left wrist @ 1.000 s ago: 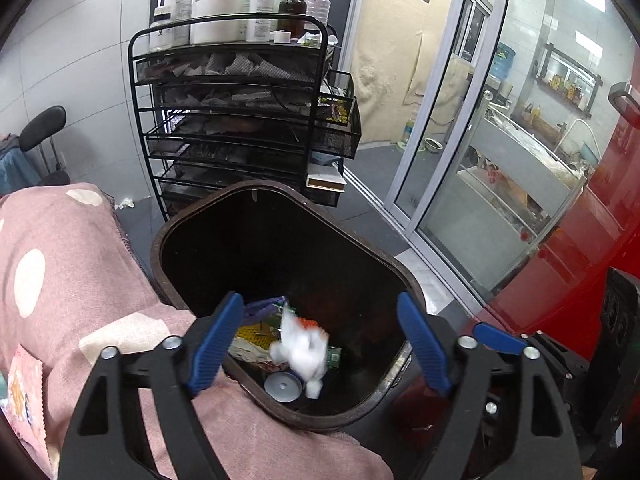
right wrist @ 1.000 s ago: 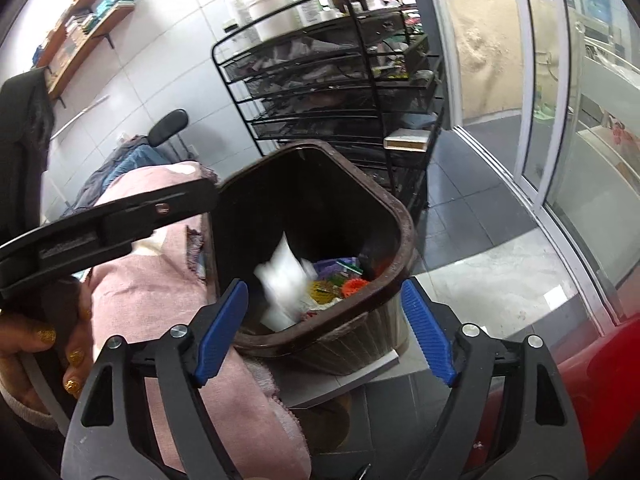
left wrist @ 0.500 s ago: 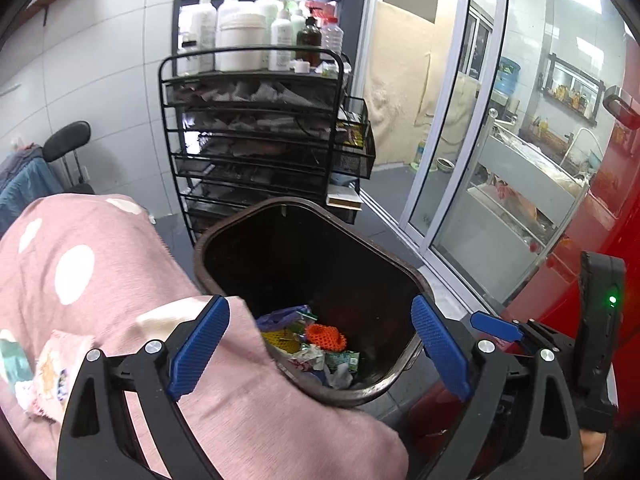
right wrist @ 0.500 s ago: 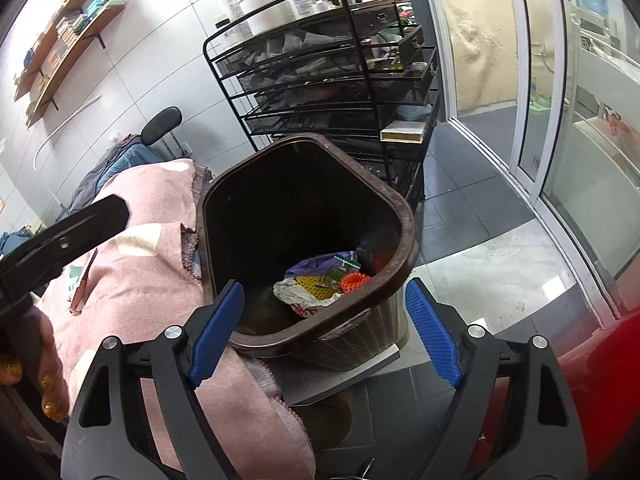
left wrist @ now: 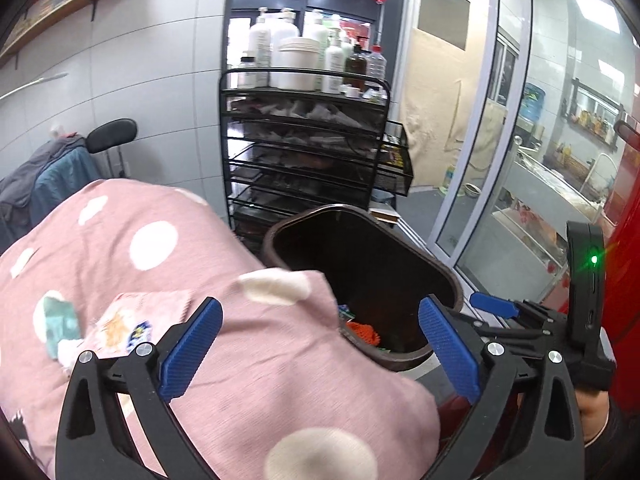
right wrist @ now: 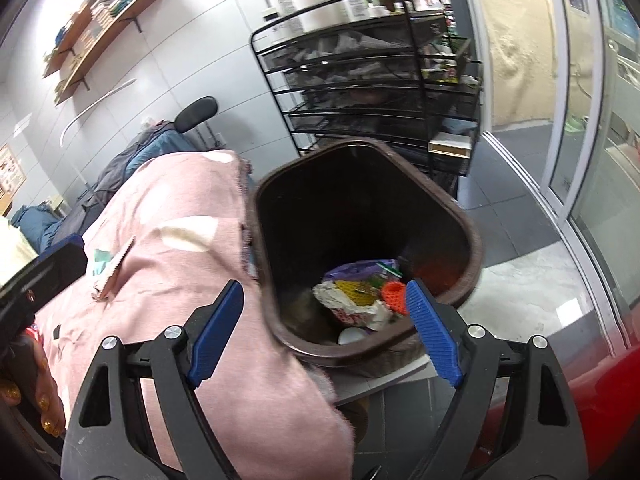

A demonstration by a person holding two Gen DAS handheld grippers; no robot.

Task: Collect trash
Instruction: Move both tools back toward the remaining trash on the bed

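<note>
A dark brown trash bin (right wrist: 474, 240) stands on the floor beside a pink dotted blanket (right wrist: 168, 264). It holds crumpled wrappers (right wrist: 356, 300), an orange net piece (right wrist: 393, 293) and a white lid. My right gripper (right wrist: 326, 316) is open and empty above the bin's near rim. My left gripper (left wrist: 320, 344) is open and empty over the blanket (left wrist: 168, 264), left of the bin (left wrist: 452, 284). A small paper scrap (left wrist: 60, 326) and a patterned cloth (left wrist: 132, 320) lie on the blanket.
A black wire rack (left wrist: 304, 152) with white bottles stands behind the bin. Glass sliding doors (left wrist: 496, 168) are at the right. A red surface (right wrist: 592, 396) is at the lower right. A chair with dark clothes (left wrist: 52, 176) is at the left.
A white wad fell into the bin. Both grippers pulled back and shifted left; the left now looks over the blanket, with less of the bin's inside in view.
</note>
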